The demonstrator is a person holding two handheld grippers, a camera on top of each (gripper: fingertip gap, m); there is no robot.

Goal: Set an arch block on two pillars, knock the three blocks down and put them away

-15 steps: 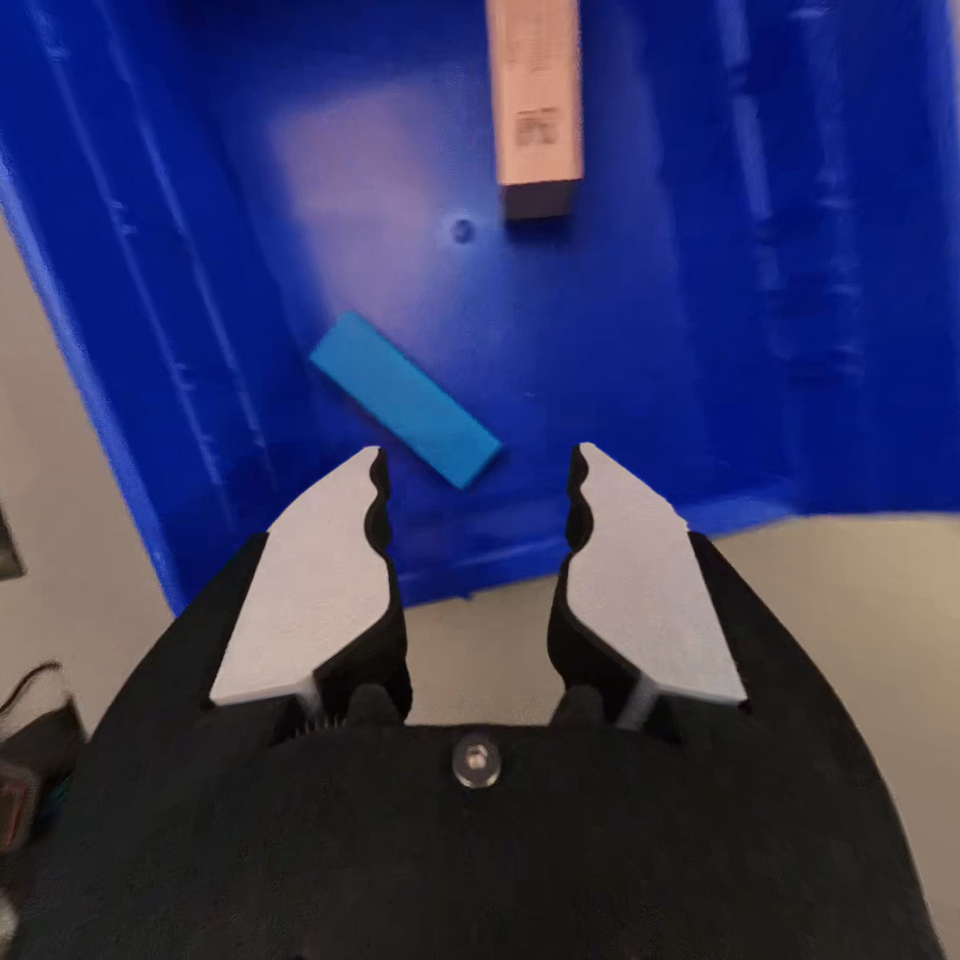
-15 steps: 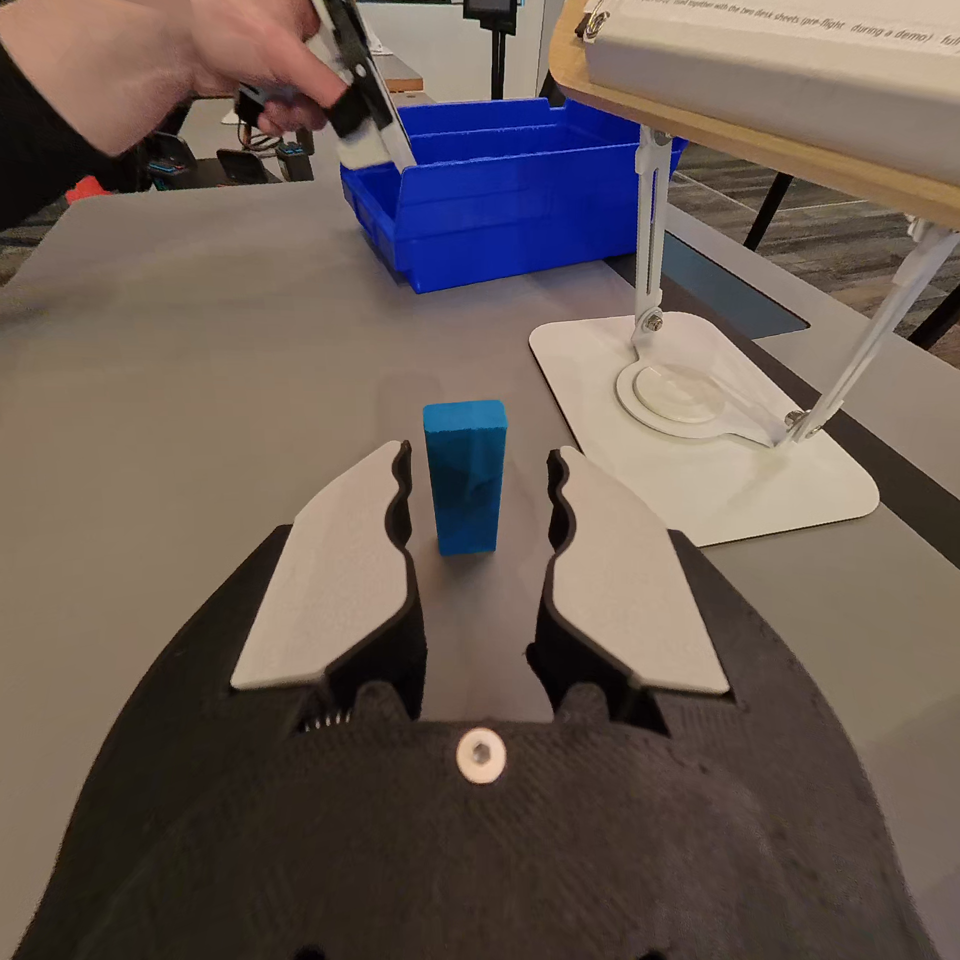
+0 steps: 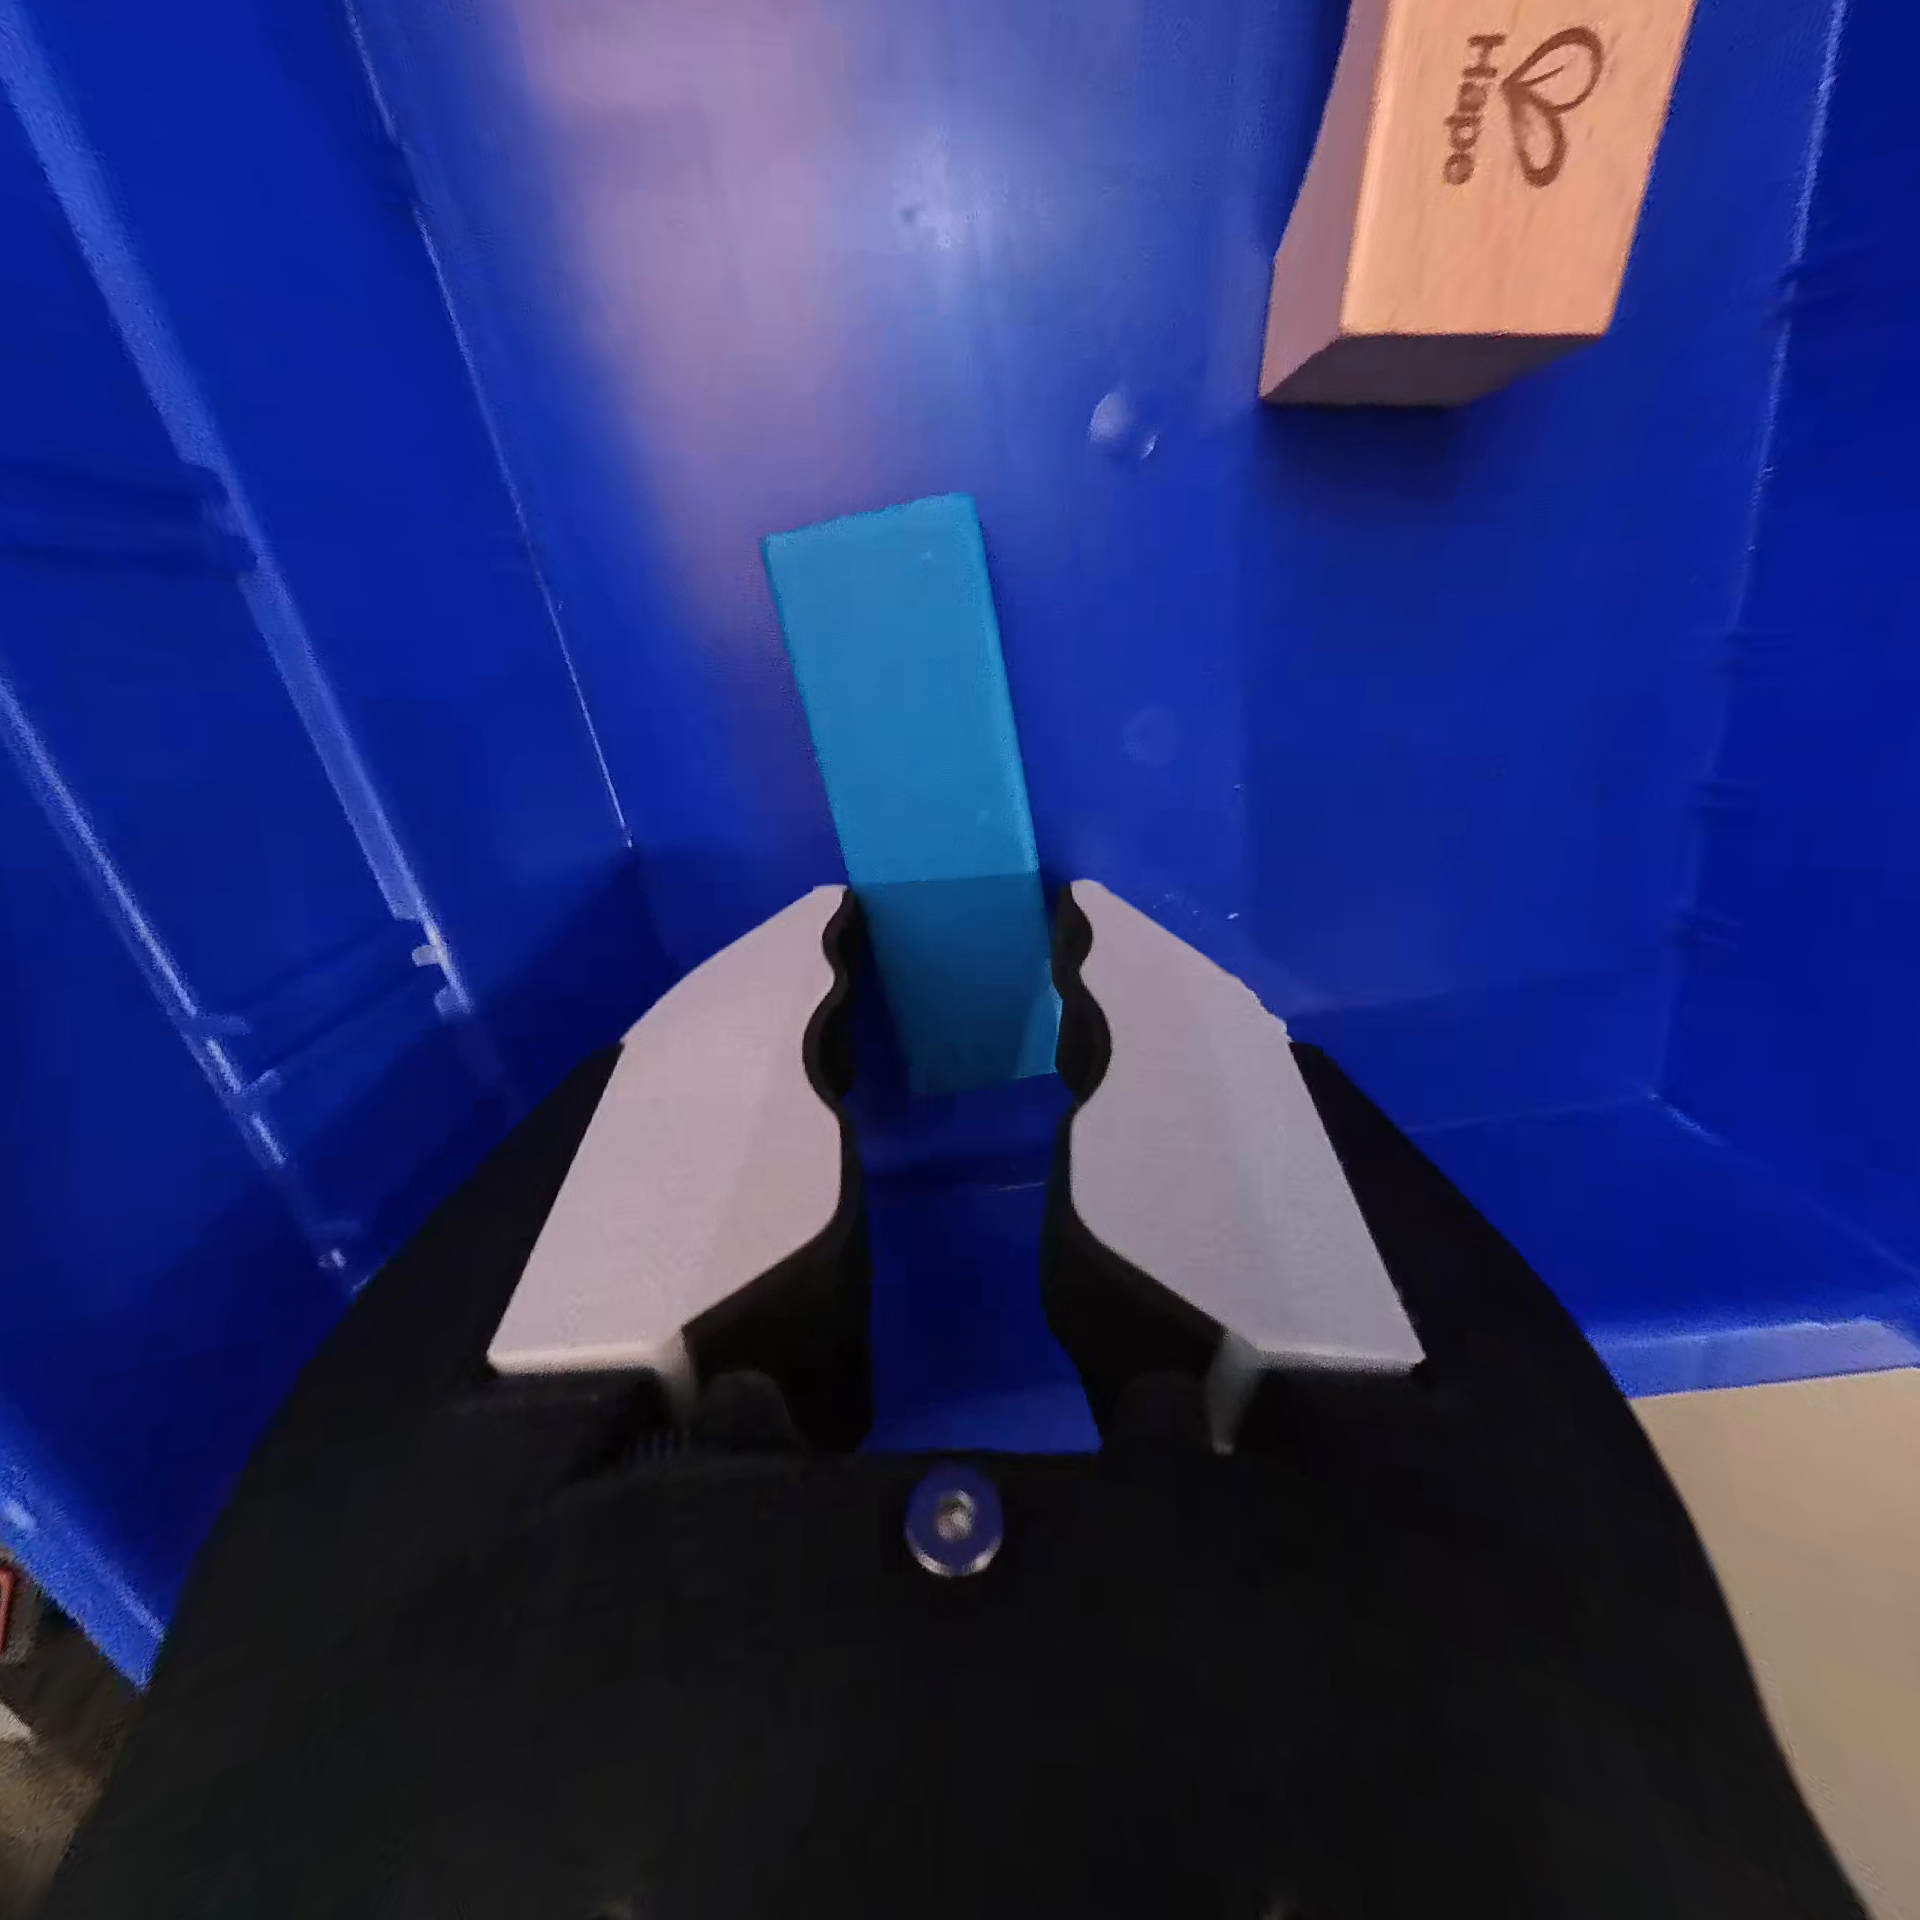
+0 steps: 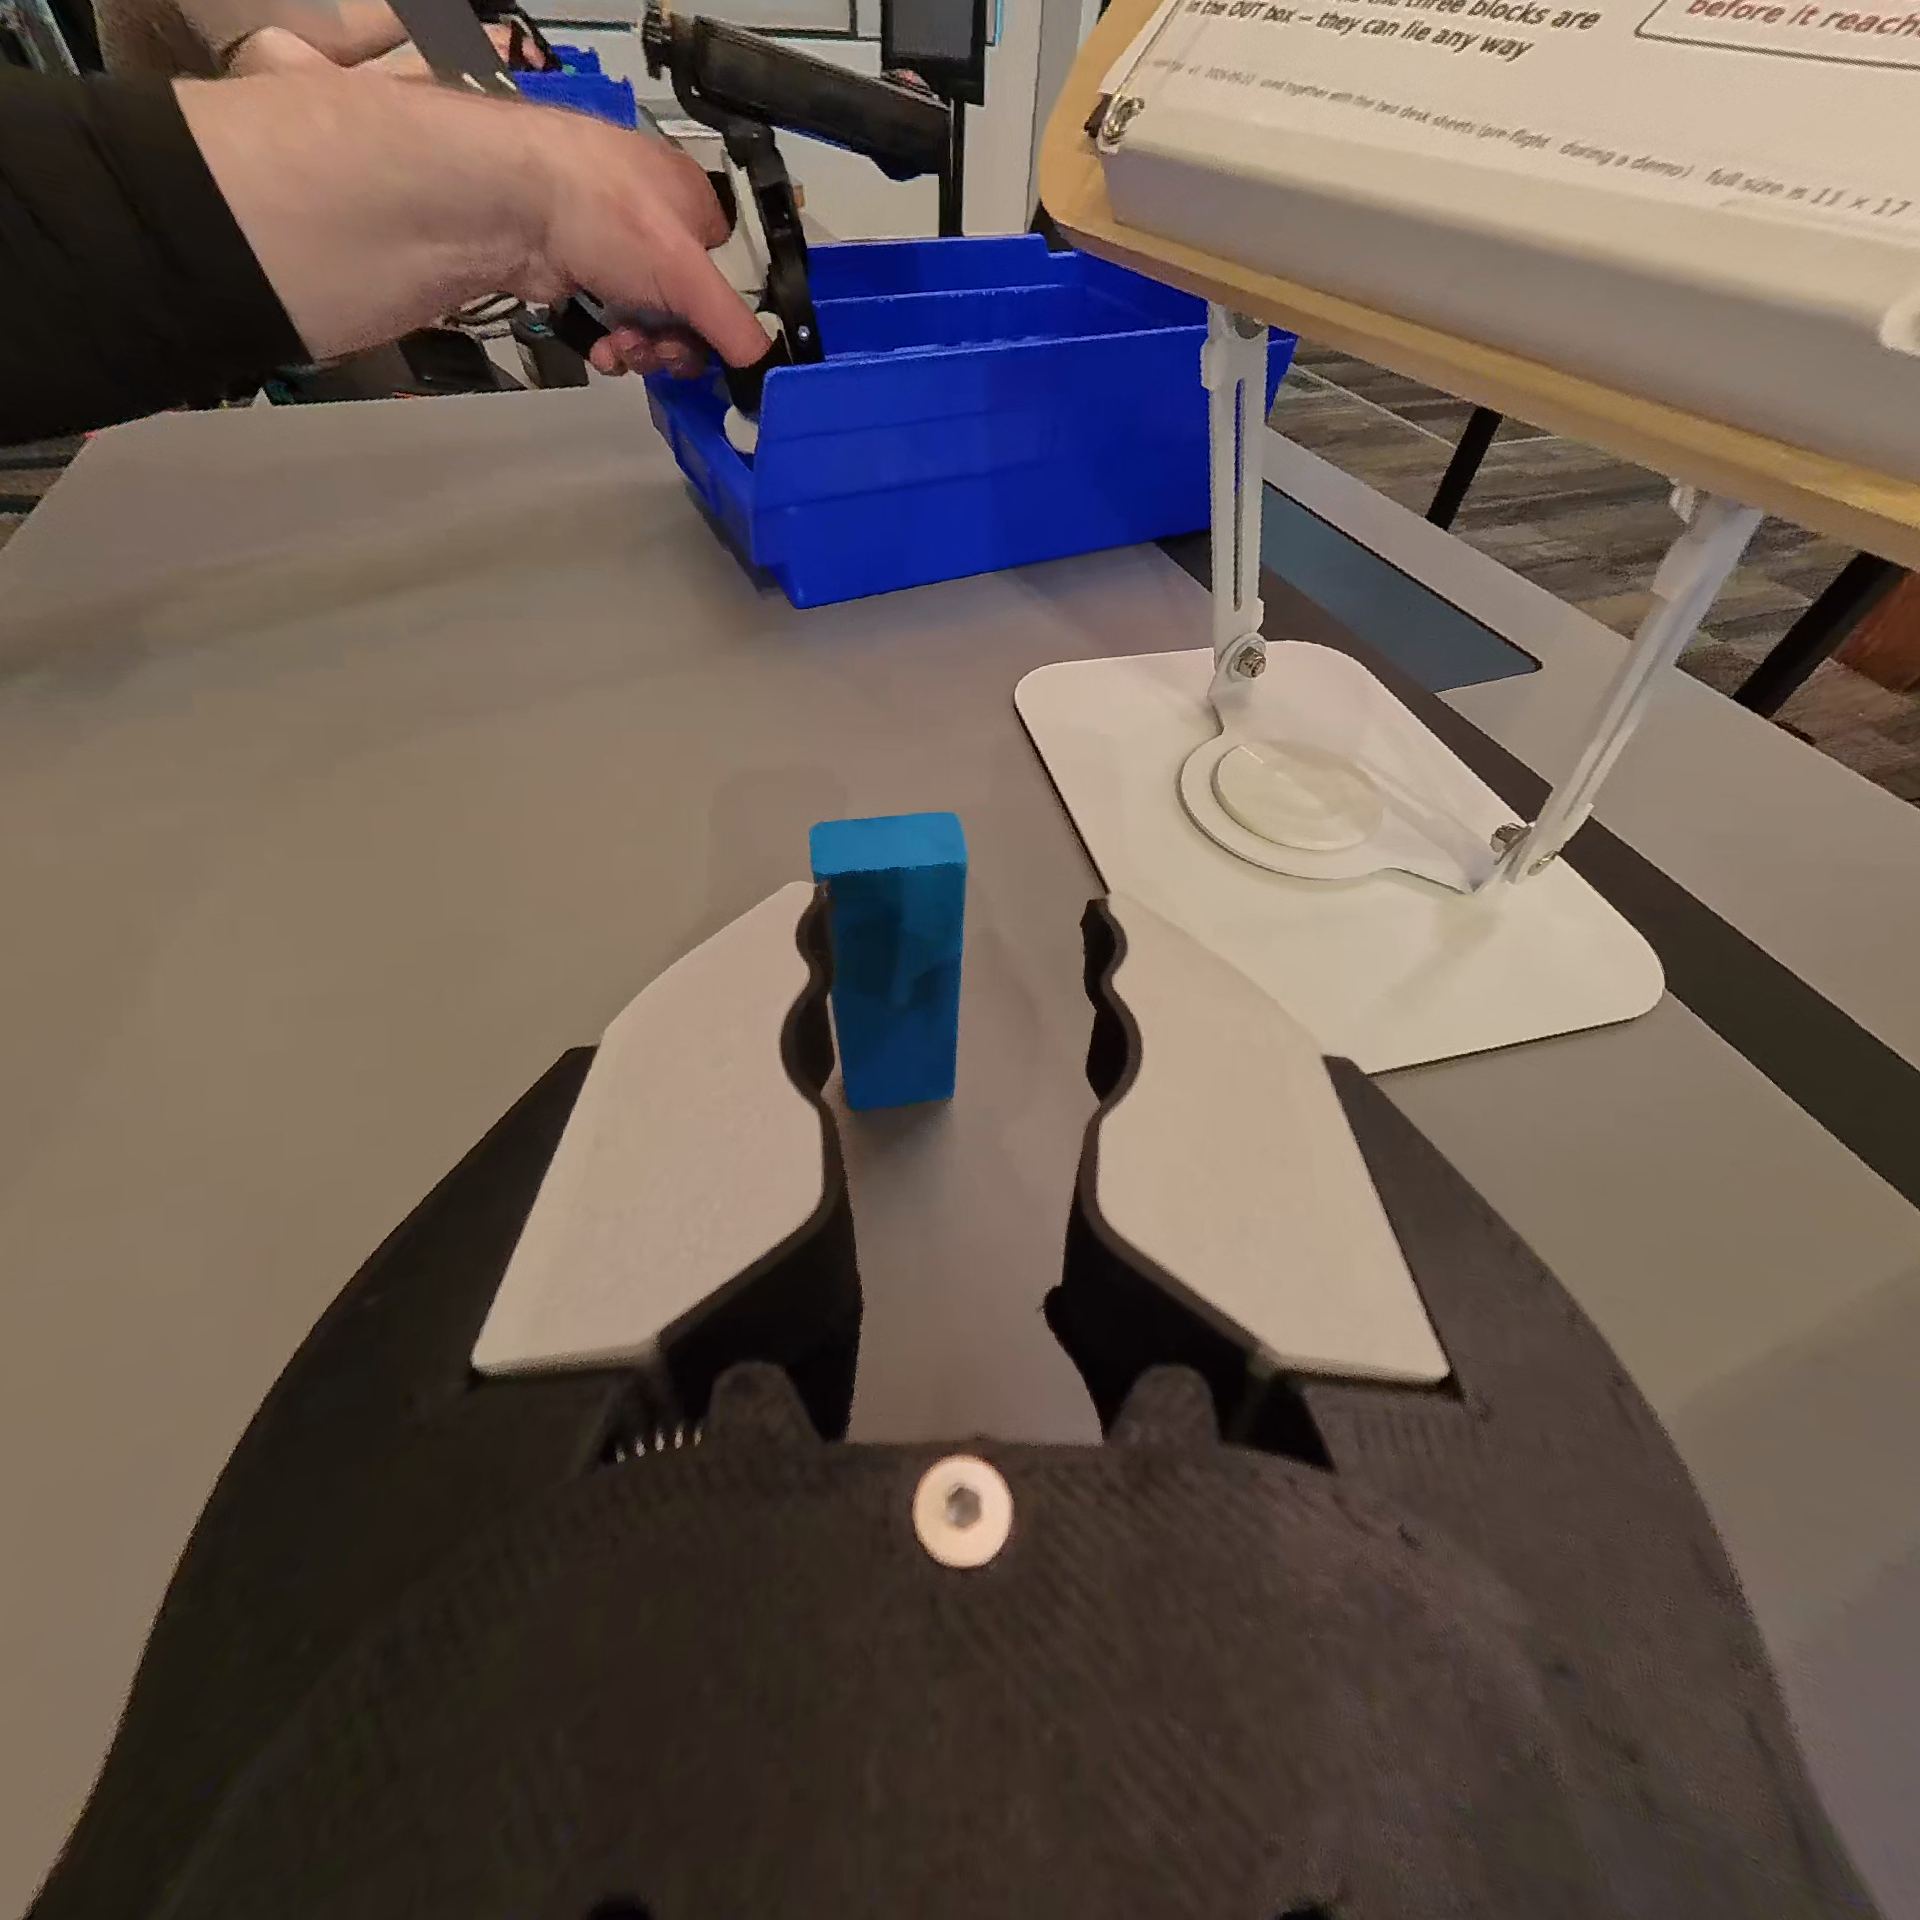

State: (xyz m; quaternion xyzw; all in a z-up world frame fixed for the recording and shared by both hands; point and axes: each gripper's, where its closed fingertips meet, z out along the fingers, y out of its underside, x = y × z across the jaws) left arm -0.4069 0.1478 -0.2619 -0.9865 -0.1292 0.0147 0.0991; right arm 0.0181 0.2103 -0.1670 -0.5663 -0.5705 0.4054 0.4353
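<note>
Where the left gripper [image 3: 956,987] dips into the blue bin [image 3: 312,727], its fingers straddle a blue block's [image 3: 914,727] near end; contact is unclear. A wooden block [image 3: 1455,208] lies further in, cut off at the frame top. Only the right view shows the second blue block [image 4: 894,966] upright on the desk [image 4: 416,779], between the right gripper's [image 4: 956,997] spread fingers, touching the left one, gap at right.

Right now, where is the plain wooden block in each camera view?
Left wrist view: the wooden block lies at the upper right, on the floor of the blue bin.
Right wrist view: not visible; the bin's walls hide its inside.
Shared landmark: the blue bin, which fills the left wrist view and sits at upper centre in the right.
</note>
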